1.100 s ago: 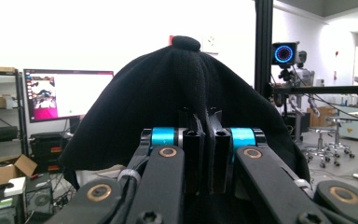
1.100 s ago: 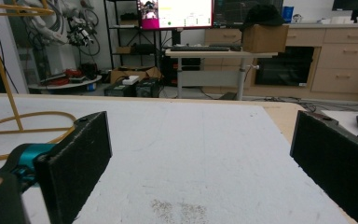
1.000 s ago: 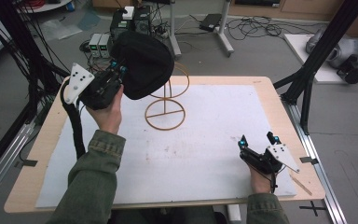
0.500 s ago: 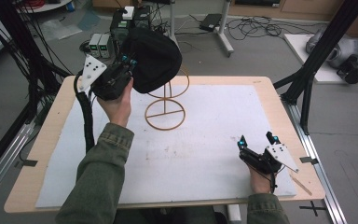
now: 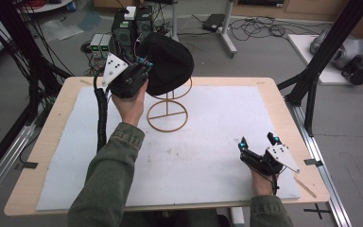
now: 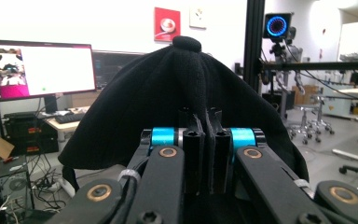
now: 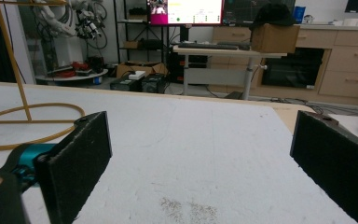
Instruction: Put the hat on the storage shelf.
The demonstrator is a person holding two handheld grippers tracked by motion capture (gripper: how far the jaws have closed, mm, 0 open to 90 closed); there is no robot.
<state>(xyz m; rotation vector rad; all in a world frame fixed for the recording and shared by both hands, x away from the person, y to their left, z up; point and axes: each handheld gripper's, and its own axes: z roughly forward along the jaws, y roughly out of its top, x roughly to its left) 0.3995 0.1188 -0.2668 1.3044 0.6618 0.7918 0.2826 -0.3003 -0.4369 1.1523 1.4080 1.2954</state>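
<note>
White-padded tabletop (image 5: 208, 142): left gripper (image 5: 144, 71) pinches a soft, light black cap's (image 5: 170, 66) edge fabric above the wire stand (image 5: 168, 111); right gripper (image 5: 259, 142) rests released.

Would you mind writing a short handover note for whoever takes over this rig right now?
Left tongs: shut on a fold of the black hat, held up over the top of the wire stand.
Right tongs: open, empty, resting low on the white mat at the near right corner.
Done: hat gripped and brought to the stand.
Left: whether the hat already sits on the stand's top ring cannot be told; probably settle it there, then open the left tongs and draw back.
</note>
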